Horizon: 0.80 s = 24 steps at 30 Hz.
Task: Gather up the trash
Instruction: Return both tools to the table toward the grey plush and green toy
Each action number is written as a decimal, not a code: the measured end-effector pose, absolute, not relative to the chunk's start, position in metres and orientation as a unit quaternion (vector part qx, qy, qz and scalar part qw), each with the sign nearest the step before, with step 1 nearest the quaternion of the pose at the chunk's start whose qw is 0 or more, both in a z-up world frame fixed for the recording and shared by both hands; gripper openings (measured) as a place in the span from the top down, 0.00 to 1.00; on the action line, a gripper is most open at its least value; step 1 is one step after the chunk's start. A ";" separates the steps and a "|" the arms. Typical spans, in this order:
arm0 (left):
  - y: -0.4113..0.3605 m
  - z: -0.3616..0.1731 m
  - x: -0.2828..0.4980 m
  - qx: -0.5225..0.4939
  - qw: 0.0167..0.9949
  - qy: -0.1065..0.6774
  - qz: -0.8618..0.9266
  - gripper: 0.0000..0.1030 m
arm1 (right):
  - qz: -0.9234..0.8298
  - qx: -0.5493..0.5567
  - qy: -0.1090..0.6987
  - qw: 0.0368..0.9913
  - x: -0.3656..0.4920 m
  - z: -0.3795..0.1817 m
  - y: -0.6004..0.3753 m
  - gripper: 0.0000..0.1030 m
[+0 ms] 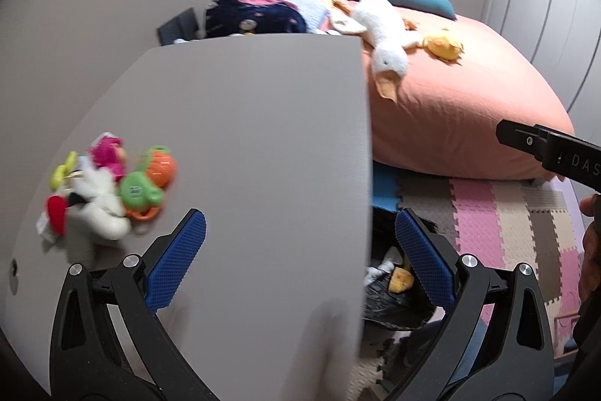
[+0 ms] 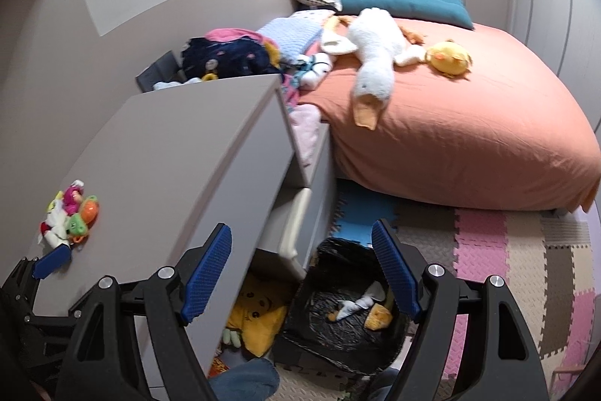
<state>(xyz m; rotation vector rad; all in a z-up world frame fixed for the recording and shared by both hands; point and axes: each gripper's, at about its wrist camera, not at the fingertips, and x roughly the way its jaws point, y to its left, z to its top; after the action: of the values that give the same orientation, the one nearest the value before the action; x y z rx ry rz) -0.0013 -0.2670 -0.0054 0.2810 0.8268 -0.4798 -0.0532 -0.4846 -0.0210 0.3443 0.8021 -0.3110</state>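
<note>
My left gripper (image 1: 300,217) is open over the grey dresser top (image 1: 244,138), with nothing between its blue pads. My right gripper (image 2: 302,226) is also open and empty, above the dresser's front edge and a bin lined with a black bag (image 2: 338,329). In the bin lie a crumpled white scrap (image 2: 357,305) and a yellow piece (image 2: 379,318). The left wrist view shows the same bin (image 1: 390,303) below the dresser's right edge. A heap of small toys (image 1: 109,190) sits on the dresser's left side, left of my left gripper.
An orange bed (image 2: 450,138) with a white plush goose (image 2: 375,62) and a yellow plush (image 2: 450,57) fills the right. Two dresser drawers (image 2: 311,160) stand pulled out. A yellow plush (image 2: 255,314) lies on the floor beside the bin. Foam puzzle mats (image 2: 507,250) cover the floor.
</note>
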 end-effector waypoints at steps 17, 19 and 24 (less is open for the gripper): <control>-0.155 0.005 0.022 0.060 0.906 0.394 -0.146 0.05 | -0.076 0.135 0.400 0.903 -0.002 -0.021 -0.404 0.25; -0.143 0.005 0.024 0.049 0.909 0.392 -0.134 0.11 | -0.070 0.132 0.402 0.904 0.002 -0.022 -0.397 0.25; -0.120 0.002 0.035 0.030 0.909 0.400 -0.115 0.24 | -0.056 0.124 0.405 0.904 0.013 -0.024 -0.380 0.25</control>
<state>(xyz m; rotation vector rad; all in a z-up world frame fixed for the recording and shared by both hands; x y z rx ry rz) 0.0350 -0.1200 0.0016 0.0610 0.8253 -0.2367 0.0131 -0.3796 -0.0237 0.2558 0.8376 -0.1154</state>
